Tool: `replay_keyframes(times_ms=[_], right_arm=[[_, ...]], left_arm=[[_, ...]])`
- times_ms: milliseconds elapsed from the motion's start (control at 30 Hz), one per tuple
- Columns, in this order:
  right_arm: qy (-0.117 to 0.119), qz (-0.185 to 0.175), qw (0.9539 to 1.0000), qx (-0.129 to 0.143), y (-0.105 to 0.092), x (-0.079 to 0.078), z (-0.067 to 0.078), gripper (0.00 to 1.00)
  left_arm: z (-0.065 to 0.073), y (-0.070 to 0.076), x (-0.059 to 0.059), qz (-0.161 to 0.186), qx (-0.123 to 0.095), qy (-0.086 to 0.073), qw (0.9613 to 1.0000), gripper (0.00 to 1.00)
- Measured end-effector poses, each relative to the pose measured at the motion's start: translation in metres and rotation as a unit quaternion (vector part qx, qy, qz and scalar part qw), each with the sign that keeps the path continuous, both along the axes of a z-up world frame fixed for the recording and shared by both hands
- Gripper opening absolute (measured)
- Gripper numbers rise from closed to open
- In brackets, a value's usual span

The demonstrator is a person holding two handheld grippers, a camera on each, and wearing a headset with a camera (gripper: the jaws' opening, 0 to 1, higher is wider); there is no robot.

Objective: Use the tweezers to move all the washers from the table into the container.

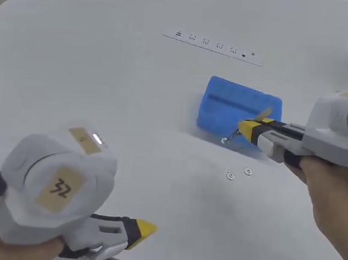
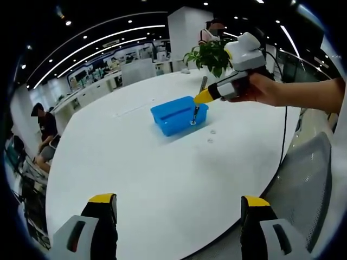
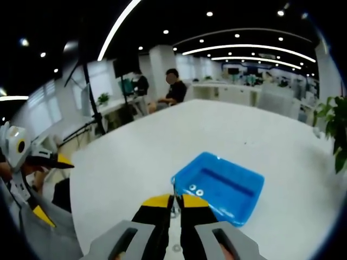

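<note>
A blue container (image 1: 239,105) (image 2: 173,115) (image 3: 222,187) sits on the white table (image 1: 105,88). My right gripper (image 1: 246,128) (image 2: 203,97) (image 3: 176,203) is shut on thin metal tweezers (image 1: 261,116) (image 2: 198,105). Their tips carry a washer (image 1: 224,140) (image 2: 192,123) at the container's near wall. Two washers (image 1: 230,176) (image 1: 248,171) lie on the table just in front of the container. Two small rings (image 3: 196,189) show inside its near edge. My left gripper (image 1: 144,229) (image 2: 179,214) stands open near the table's front edge, holding nothing.
A flat power strip (image 1: 213,47) lies on the table beyond the container. A potted plant (image 2: 211,54) stands at the far edge, and a grey chair (image 2: 309,179) sits off the table's right side. People sit at desks far behind.
</note>
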State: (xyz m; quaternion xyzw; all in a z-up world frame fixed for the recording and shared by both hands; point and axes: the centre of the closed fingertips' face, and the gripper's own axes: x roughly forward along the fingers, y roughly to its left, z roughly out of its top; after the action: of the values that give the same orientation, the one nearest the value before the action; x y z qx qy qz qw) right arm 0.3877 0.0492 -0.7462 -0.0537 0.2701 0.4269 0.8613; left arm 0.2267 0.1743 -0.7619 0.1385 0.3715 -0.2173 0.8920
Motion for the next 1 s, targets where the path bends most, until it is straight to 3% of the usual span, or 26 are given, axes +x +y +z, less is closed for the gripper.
replay_keyframes(times_ms=[633,1000], right_arm=[[-0.015,-0.055,0.9981,0.023,-0.004,0.039,0.011,0.02],[-0.016,-0.071,0.9973,0.004,-0.004,0.068,-0.009,0.02]], left_arm=[[0.001,0.0,0.001,0.008,-0.009,-0.001,0.9999,0.98],[0.002,0.001,0.001,0.008,-0.008,-0.001,0.9999,0.99]])
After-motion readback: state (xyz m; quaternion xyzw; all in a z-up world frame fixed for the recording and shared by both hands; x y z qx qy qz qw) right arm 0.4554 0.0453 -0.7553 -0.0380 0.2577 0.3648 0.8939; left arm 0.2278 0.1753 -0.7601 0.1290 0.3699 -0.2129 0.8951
